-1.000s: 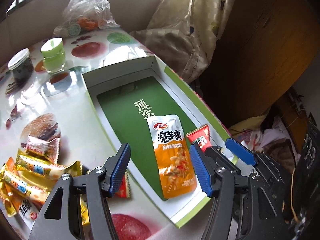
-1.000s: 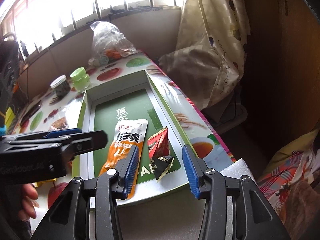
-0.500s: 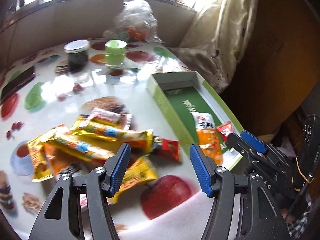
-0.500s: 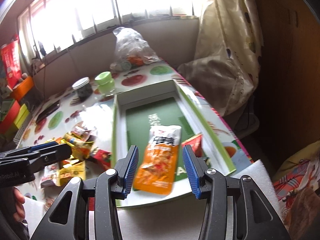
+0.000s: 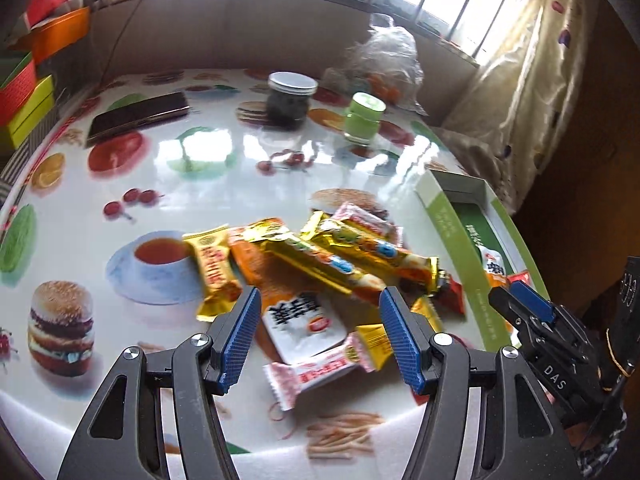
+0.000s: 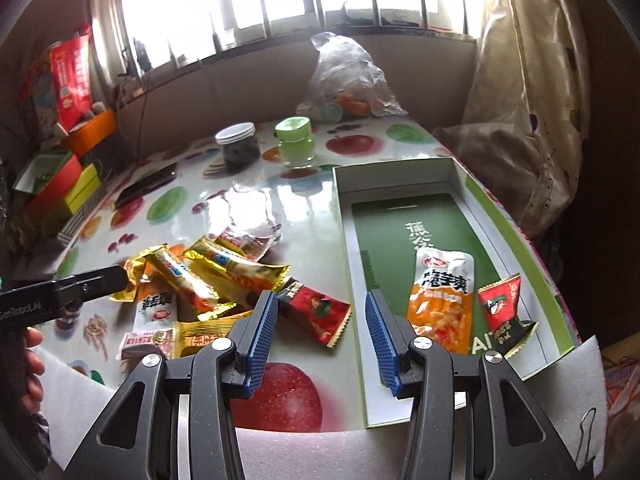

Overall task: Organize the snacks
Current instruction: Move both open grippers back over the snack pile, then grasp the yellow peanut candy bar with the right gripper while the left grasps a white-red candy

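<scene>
A pile of snack packets [image 5: 340, 260] lies on the fruit-print table, gold sticks on top. My left gripper [image 5: 320, 332] hovers open over its near side, above a white-and-orange packet [image 5: 304, 320] and a pink one [image 5: 320, 372], gripping nothing. A shallow green-and-white box [image 6: 348, 240] stands right of the pile [image 6: 200, 276]. It holds an orange packet [image 6: 440, 300], a small red packet [image 6: 500, 304] and a small black one [image 6: 512, 332]. My right gripper [image 6: 320, 320] is open and empty near the box's left wall, beside a red packet [image 6: 316, 312].
A dark jar with a white lid [image 5: 290, 100], a green jar [image 5: 364, 118], a dark flat case [image 5: 138, 116] and a clear plastic bag [image 5: 384, 60] sit at the back. Coloured boxes [image 5: 24, 96] stand off the left edge. A curtain [image 6: 520, 120] hangs right.
My left gripper has swung left from above the box to over the snack pile. My right gripper has also shifted left, from the box's packets to its left wall. Both stayed open.
</scene>
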Motion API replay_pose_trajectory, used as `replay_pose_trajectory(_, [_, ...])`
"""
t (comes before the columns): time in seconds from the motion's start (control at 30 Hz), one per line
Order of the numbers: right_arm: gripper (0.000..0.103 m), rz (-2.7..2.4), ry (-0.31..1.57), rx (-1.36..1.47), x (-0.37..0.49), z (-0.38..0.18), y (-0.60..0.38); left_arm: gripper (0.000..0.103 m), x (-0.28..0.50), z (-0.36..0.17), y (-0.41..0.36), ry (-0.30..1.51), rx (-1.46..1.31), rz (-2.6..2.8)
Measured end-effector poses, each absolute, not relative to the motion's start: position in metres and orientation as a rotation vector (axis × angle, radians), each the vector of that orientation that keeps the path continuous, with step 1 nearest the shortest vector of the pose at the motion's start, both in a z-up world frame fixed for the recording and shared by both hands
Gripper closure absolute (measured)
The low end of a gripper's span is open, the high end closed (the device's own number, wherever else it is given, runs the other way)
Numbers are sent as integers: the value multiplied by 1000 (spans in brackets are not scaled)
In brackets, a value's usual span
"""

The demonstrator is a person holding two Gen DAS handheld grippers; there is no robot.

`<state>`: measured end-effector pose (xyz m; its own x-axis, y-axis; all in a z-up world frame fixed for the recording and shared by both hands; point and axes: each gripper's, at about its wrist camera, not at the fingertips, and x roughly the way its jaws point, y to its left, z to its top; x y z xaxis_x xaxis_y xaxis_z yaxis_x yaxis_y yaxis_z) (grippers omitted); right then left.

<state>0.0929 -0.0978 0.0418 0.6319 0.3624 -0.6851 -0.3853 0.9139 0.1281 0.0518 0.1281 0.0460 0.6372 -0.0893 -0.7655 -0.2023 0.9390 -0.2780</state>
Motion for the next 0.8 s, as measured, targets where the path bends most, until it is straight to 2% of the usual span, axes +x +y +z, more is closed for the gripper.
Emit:
replay_pose_trajectory(0.43, [58,623,834,-204,81,15,-43,41,32,22,160,918,-394,98])
replay_pose_trajectory(0.8, [49,753,827,-459,72,1,-9,41,31,15,154,938,-390,48])
